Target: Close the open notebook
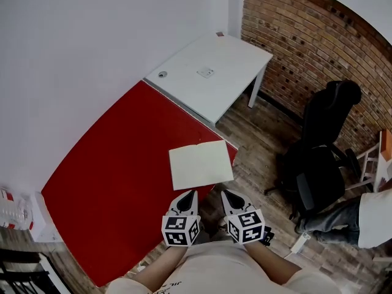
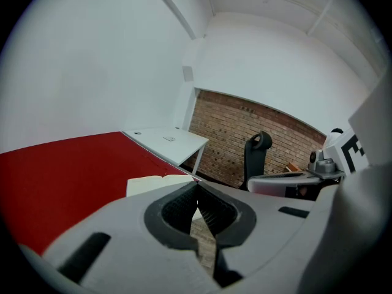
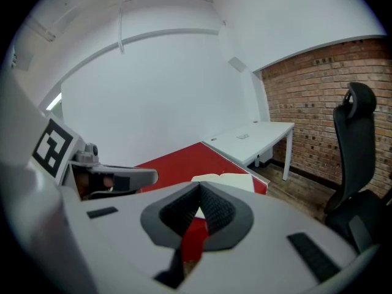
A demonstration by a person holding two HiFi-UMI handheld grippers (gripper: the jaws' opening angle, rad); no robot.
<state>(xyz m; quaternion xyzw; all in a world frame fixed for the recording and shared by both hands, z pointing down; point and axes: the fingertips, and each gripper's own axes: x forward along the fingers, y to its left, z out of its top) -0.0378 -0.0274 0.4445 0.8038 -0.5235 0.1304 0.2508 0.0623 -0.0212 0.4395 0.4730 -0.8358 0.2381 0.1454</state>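
An open notebook [image 1: 200, 164] with cream pages lies flat on the red table [image 1: 116, 188], at its near right corner. Its pages also show in the left gripper view [image 2: 153, 183] and the right gripper view [image 3: 225, 180]. My left gripper [image 1: 189, 194] hovers just short of the notebook's near edge, jaws shut with nothing between them. Beside it, my right gripper [image 1: 227, 195] hangs over the table's corner, also shut and empty. Both point toward the notebook from below it in the head view, apart from it.
A white desk [image 1: 211, 72] adjoins the red table at the far end. A black office chair [image 1: 321, 158] stands on the wood floor to the right, by a brick wall [image 1: 318, 54]. A person's leg [image 1: 343, 219] shows at the right edge.
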